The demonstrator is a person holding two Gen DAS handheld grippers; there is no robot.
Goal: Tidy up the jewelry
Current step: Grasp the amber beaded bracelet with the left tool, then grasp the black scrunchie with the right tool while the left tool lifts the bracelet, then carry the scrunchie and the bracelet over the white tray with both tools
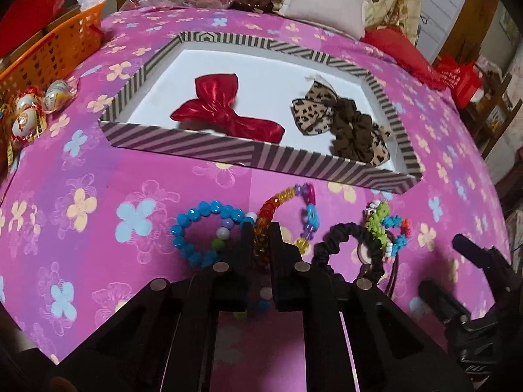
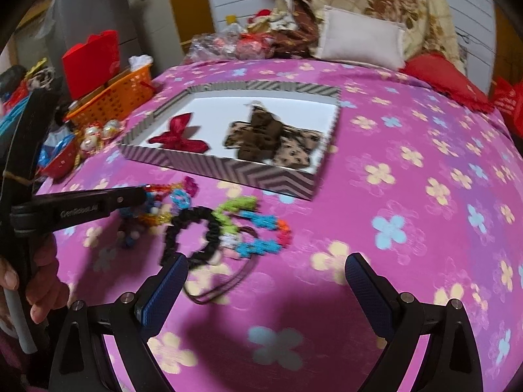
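A striped box (image 1: 183,145) (image 2: 228,168) on the pink floral cloth holds a red bow (image 1: 222,107) (image 2: 178,138) and a leopard-print bow with a brown scrunchie (image 1: 346,121) (image 2: 268,137). In front of it lie a blue bead bracelet (image 1: 196,228), a multicolour bead bracelet (image 1: 294,209), a black scrunchie (image 1: 346,251) (image 2: 189,232) and a colourful block bracelet (image 1: 389,225) (image 2: 258,225). My left gripper (image 1: 261,238) (image 2: 140,194) is shut on the orange-red part of the multicolour bracelet. My right gripper (image 2: 266,271) is open above the cloth, just in front of the black scrunchie.
An orange basket (image 1: 55,49) (image 2: 114,98) and foil-wrapped eggs (image 1: 29,114) sit at the left. Pillows (image 1: 327,3) and a red cushion (image 1: 402,52) lie at the back. A thin dark cord (image 2: 222,284) trails from the scrunchie pile.
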